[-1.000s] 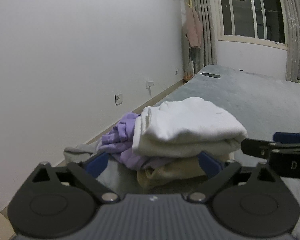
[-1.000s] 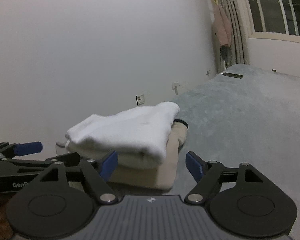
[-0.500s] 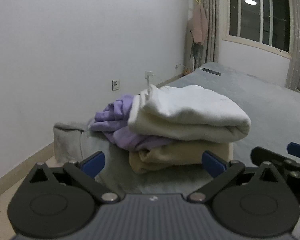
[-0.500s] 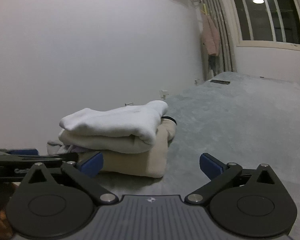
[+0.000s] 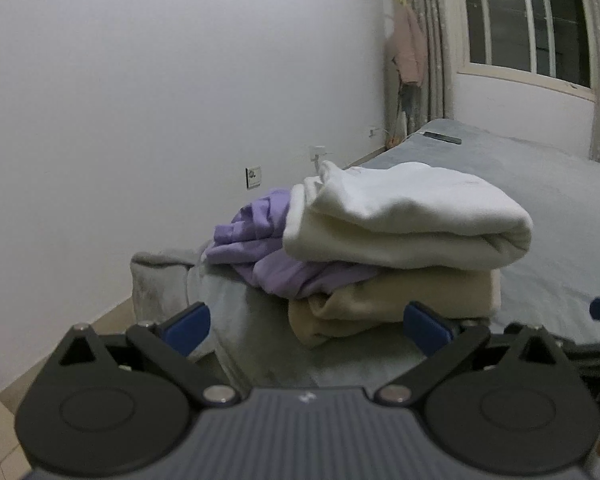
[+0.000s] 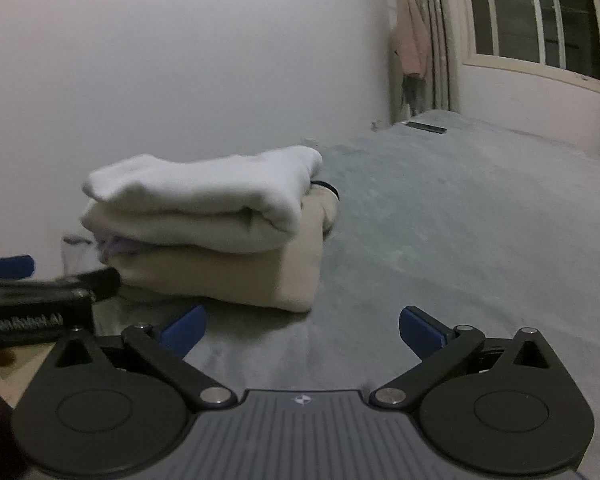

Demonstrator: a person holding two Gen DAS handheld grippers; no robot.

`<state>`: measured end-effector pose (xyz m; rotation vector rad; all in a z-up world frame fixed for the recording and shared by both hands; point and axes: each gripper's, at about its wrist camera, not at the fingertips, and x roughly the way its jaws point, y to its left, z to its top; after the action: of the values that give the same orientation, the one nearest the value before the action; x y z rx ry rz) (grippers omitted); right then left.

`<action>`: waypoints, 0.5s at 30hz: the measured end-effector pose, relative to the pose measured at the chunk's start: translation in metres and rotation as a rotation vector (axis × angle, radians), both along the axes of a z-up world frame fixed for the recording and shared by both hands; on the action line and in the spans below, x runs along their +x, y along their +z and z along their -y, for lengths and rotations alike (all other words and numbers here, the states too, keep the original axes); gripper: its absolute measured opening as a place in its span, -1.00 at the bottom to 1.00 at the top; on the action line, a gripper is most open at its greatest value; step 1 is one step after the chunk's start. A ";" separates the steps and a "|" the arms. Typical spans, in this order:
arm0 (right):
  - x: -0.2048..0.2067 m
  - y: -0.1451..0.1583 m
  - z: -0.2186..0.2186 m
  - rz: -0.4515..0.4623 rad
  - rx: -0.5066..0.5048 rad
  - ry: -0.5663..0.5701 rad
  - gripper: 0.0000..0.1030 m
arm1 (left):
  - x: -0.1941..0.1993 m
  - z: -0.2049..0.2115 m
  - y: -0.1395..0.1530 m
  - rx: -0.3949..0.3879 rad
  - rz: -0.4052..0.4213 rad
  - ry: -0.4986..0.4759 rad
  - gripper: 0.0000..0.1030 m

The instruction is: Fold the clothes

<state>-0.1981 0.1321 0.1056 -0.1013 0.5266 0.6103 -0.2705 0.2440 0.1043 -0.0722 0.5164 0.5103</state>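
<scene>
- Since the earlier frames, both views had dropped lower against the stack, and the right gripper had just been opening its jaws, with nothing between them.
- Now its blue pads stood spread wide over bare grey bedding at the lower centre of the right wrist view.
- Likewise, the left gripper stood wide open and empty at the bottom of its own view, just short of the pile.
- Folded clothes sat left of centre in the right wrist view: a beige garment at the bottom, a white garment on top, long axis running across the frame, folded edge facing the cameras.
- Between them, a crumpled purple garment spilled out to the left.
- Farther off, upper right, a dark flat object lay on the bed, with a pink garment hanging beside the curtain and window.
</scene>
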 end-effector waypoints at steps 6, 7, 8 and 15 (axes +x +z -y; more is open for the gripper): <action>0.000 0.000 0.003 -0.019 0.010 0.009 1.00 | -0.001 0.000 -0.001 0.010 -0.003 -0.002 1.00; -0.001 0.000 0.002 -0.018 0.007 0.009 1.00 | -0.001 -0.001 -0.001 0.012 -0.006 -0.002 1.00; -0.001 0.000 0.001 -0.017 0.004 0.010 1.00 | -0.001 -0.001 -0.002 0.010 -0.008 -0.003 1.00; -0.003 0.000 0.000 -0.013 -0.007 0.015 1.00 | 0.000 -0.001 -0.003 0.004 -0.023 -0.004 1.00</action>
<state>-0.2012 0.1321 0.1056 -0.1081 0.5414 0.6245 -0.2702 0.2448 0.1015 -0.0613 0.5376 0.5090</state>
